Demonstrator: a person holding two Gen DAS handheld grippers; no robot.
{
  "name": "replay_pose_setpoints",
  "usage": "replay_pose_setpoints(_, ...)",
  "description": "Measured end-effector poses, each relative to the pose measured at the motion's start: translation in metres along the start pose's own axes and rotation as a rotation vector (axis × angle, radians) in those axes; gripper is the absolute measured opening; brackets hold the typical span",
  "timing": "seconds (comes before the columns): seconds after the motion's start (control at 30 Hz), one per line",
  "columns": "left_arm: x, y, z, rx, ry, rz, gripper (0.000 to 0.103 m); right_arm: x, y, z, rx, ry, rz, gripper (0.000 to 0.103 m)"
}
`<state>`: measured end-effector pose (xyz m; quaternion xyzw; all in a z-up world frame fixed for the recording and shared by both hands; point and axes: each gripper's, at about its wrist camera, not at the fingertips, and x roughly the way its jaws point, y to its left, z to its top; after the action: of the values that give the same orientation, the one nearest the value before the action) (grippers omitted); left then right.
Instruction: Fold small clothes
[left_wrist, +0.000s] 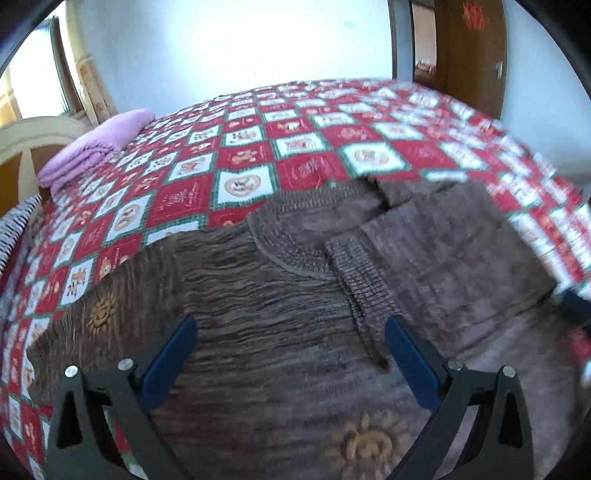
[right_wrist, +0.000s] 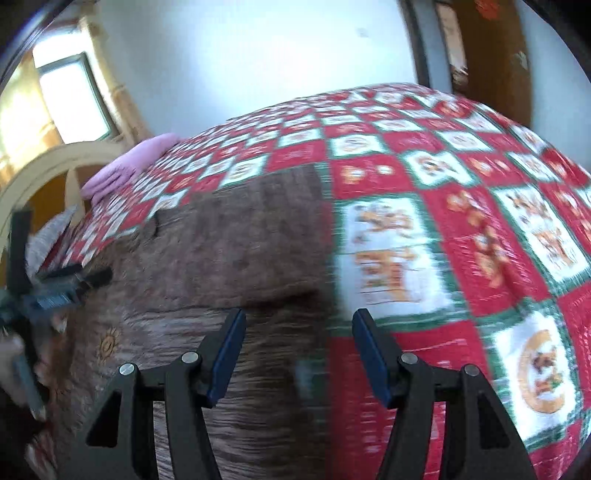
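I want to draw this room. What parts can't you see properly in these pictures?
- Brown sweater: bottom cut off by the left wrist view's lower edge and gripper.
- Quilt: pictures smeared by blur in the right wrist view.
- Left gripper: blurred, cut off at the right wrist view's left edge.
- Purple blanket: distant, partly blurred.

Brown sweater (right_wrist: 240, 236) blurred, its lower edge cut off.

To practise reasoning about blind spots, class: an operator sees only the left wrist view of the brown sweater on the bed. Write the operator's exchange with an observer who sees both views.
Operator: Is the right claw open?
Observer: Yes, the right claw is open, with nothing between its pads.
Operator: Where does it sit?
Observer: At the brown sweater's side edge, with one finger in front of the knit and the other in front of the checked quilt.
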<state>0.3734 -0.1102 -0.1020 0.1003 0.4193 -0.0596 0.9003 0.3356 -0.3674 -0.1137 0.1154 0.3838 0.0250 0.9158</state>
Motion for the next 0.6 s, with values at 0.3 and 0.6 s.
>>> replay_pose_setpoints(0.3,0.033,-0.013,-0.008,0.05,0.036,0.131,0.103,0.027,0.03,0.032,-0.101,0.034,0.089,0.061)
replay_pose_setpoints(0.6,0.036,-0.001,-0.016,-0.001,0.029,0.102,0.103,0.047,0.093,0.033,-0.259,0.11,0.021,0.063)
